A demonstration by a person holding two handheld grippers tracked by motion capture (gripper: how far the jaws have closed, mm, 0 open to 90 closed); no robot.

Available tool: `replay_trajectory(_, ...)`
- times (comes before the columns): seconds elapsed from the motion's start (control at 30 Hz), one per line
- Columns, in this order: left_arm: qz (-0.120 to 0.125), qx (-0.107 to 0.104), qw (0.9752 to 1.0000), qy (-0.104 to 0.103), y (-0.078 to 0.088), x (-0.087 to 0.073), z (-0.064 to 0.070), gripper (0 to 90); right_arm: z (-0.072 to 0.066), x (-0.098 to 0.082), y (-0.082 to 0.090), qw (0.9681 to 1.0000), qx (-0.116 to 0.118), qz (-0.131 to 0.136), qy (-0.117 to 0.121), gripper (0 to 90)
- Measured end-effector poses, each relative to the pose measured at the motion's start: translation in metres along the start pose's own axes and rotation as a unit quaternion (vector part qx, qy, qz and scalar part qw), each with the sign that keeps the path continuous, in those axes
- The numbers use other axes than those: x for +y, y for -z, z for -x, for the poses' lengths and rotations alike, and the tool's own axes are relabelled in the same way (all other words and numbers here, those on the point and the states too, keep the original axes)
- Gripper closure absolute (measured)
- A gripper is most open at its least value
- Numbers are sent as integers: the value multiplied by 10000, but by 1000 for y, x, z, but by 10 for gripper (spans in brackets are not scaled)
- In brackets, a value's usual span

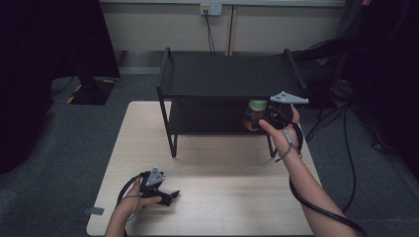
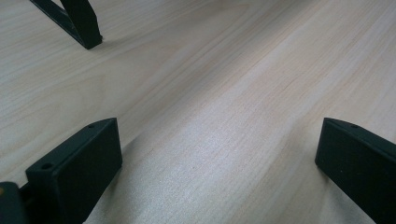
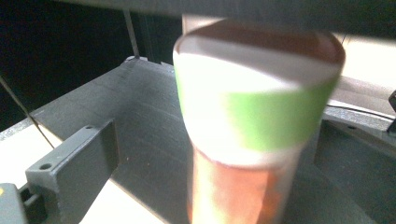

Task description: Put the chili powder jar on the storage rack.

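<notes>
The pale wood counter [image 1: 222, 197] carries a black two-tier shelf [image 1: 227, 79] at 12 o'clock. On its lower tier, toward 2 o'clock, stands an orange-brown jar [image 3: 247, 140] with a white-and-green band — no lettering readable. The right hand-held gripper [image 1: 262, 120] sits spread around it, jaws not visibly touching; the left hand-held gripper [image 1: 173, 196] rests released at 7 o'clock.
</notes>
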State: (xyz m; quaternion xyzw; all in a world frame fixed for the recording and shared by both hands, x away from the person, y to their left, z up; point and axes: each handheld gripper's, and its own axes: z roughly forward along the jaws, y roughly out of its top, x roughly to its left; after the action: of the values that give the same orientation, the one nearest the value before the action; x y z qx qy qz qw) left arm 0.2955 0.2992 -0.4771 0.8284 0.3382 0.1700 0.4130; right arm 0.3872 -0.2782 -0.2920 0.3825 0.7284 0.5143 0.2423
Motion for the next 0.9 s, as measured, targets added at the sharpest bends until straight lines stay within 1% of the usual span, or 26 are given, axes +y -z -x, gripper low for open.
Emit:
replay_trajectory(0.07, 3, 3, 10000, 8, 0, 0, 0, 0, 2, -5, 3, 10000, 60, 15, 22, 0)
replay_trajectory(0.17, 8, 4, 10000, 11, 0, 0, 0, 0, -1, -14, 9, 9999, 14, 16, 108, 0)
replay_trajectory(0.2, 5, 6, 10000, 8, 0, 0, 0, 0, -1, -18, 11, 9999, 33, 33, 126, 0)
replay_trajectory(0.27, 7, 9, 10000, 8, 0, 0, 0, 0, -2, -25, 15, 9999, 62, 51, 64, 0)
replay_trajectory(0.33, 9, 16, 10000, 18, 0, 0, 1, 0, 0, -31, 19, 9998, 150, 47, 95, 0)
replay_trajectory(0.37, 9, 17, 10000, 18, 0, 0, 1, 0, 0, -34, 21, 9998, 152, 48, 128, 0)
replay_trajectory(0.4, 7, 18, 10000, 19, 0, 0, 1, 0, 0, -37, 23, 9998, 186, 44, 91, 0)
replay_trajectory(0.53, 8, 19, 10000, 20, 0, 0, 1, 0, 2, -50, 31, 9993, 356, 31, 111, 0)
replay_trajectory(0.57, 8, 19, 10000, 20, 0, 0, 1, 0, 2, -50, 31, 9993, 356, 31, 111, 0)
replay_trajectory(0.6, 8, 19, 10000, 19, 0, 0, 1, 0, 2, -56, 35, 9990, 424, -31, 126, 0)
replay_trajectory(0.67, 8, 20, 10000, 21, 0, 0, 1, 0, 2, -65, 38, 9988, 468, -33, 126, 0)
replay_trajectory(0.73, 9, 27, 10000, 26, 0, 0, 1, 0, 2, -68, 40, 9987, 486, -54, 162, 0)
replay_trajectory(0.77, 11, 28, 10000, 29, 0, 0, 2, 0, 4, -75, 41, 9981, 590, -100, 117, 0)
replay_trajectory(0.8, 11, 28, 10000, 28, 0, 0, 2, 0, 3, -80, 41, 9979, 620, -111, 123, 0)
replay_trajectory(0.83, 11, 28, 10000, 28, 0, 0, 2, 0, 3, -80, 41, 9979, 620, -111, 123, 0)
replay_trajectory(0.87, 13, 30, 10000, 28, 0, 0, 2, 0, 3, -87, 43, 9975, 666, -157, 153, 0)
replay_trajectory(0.9, 13, 30, 10000, 28, 0, 0, 2, 0, 3, -87, 43, 9975, 666, -157, 153, 0)
